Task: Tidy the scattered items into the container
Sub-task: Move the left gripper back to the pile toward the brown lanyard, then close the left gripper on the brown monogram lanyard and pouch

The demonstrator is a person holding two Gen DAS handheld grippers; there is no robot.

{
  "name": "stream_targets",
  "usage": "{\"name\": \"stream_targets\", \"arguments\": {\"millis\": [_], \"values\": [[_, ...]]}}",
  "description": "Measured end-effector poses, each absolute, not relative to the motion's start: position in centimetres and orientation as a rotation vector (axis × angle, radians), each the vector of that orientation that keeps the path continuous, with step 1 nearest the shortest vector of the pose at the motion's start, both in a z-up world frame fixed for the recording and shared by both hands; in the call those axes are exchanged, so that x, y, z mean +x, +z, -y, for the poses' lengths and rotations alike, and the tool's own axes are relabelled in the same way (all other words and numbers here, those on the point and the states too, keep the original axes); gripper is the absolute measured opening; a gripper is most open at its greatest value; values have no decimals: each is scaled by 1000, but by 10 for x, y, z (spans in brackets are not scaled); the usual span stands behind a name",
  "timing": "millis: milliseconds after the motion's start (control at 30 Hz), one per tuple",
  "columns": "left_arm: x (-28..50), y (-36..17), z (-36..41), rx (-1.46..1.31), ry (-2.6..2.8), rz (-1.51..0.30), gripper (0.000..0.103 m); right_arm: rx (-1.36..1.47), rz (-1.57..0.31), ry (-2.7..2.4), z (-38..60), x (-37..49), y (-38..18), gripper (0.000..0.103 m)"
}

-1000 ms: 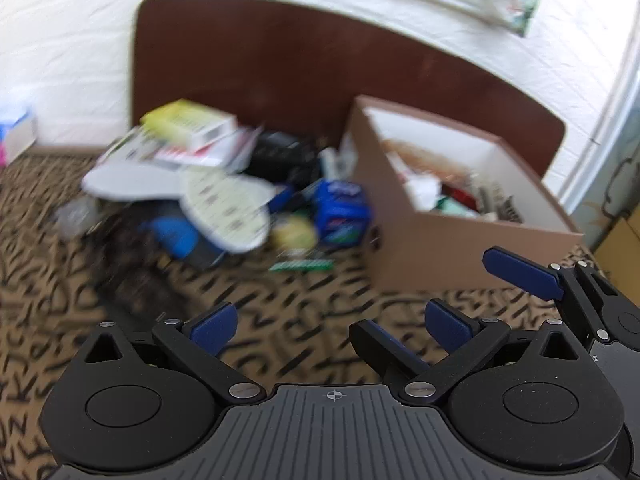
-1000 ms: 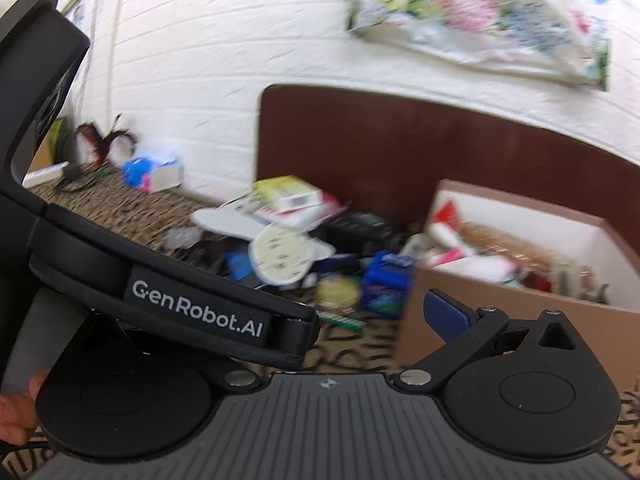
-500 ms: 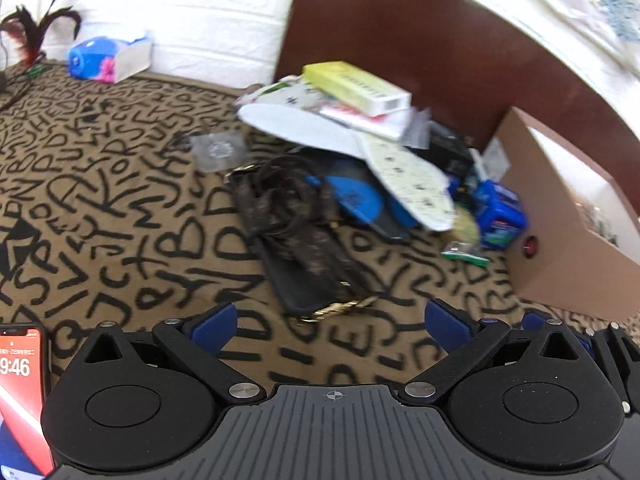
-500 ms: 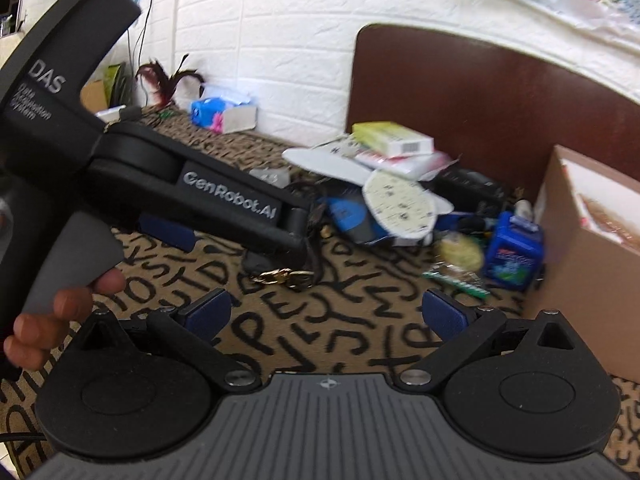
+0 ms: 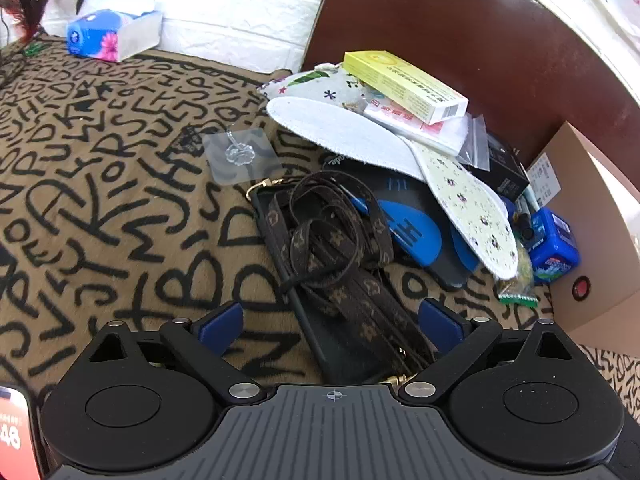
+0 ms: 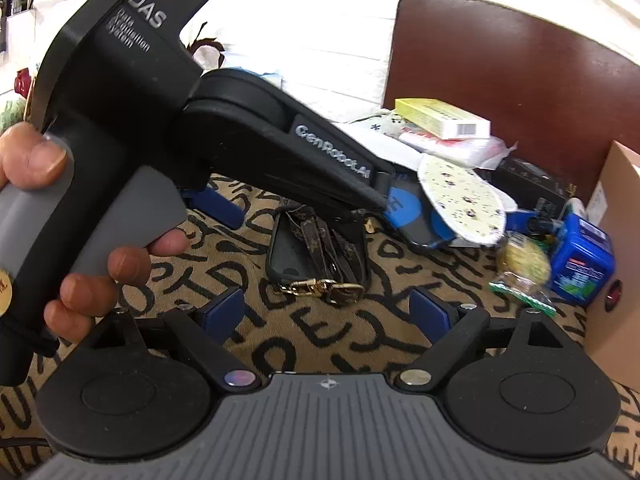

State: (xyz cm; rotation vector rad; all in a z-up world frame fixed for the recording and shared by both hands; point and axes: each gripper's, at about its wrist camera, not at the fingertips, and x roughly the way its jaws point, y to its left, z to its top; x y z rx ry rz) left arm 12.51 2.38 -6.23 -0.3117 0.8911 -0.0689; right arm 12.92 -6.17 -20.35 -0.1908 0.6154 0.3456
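A black phone case with a brown patterned strap (image 5: 340, 264) lies on the lettered cloth; it also shows in the right wrist view (image 6: 316, 248). My left gripper (image 5: 332, 322) is open, its fingers either side of the case's near end, low over it. My right gripper (image 6: 328, 312) is open and empty, just short of the strap's gold clasp (image 6: 320, 289). A pile of insoles (image 5: 468, 204), a yellow box (image 5: 404, 84) and a blue pack (image 5: 554, 246) lies by the cardboard box (image 5: 596, 248) at the right.
A clear adhesive hook (image 5: 240, 154) lies left of the pile. A tissue pack (image 5: 108, 34) sits by the white wall. A dark brown board (image 5: 460, 32) stands behind the pile. A phone (image 5: 16, 432) shows at the lower left edge. The left gripper's body (image 6: 240, 132) crosses the right wrist view.
Both grippers have swung left from the cardboard box and come down closer to the phone case. The left gripper now straddles its near end. Both stay open.
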Motion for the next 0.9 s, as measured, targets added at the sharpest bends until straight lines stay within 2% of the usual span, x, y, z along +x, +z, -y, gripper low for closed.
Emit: {"name": "stream_targets", "arguments": {"millis": [267,367,467,500,533,567,900], "values": [[144,-69,-31,-365,-58,-920,95,-226,-636,360,48,153,-214,89],[150,-69,-27,-347,-53,-926,94,-223,-661,370,45,163,-219,85],[153,-69,-22,-293,-42,-932,89,-206,-674,386,46,167,-220,79],[153,-68,-21,-283,-40,-933,84,-202,-674,386,47,166,-219,74],[152,-68,-20,-275,-50,-933,80,-200,-675,390,48,165,-219,74],[151,-67,-19,-270,-66,-934,68,-201,-677,393,50,164,-219,74],[106,-66,-3,-330,-149,-961,62,-216,-700,434,83,115,-217,74]]}}
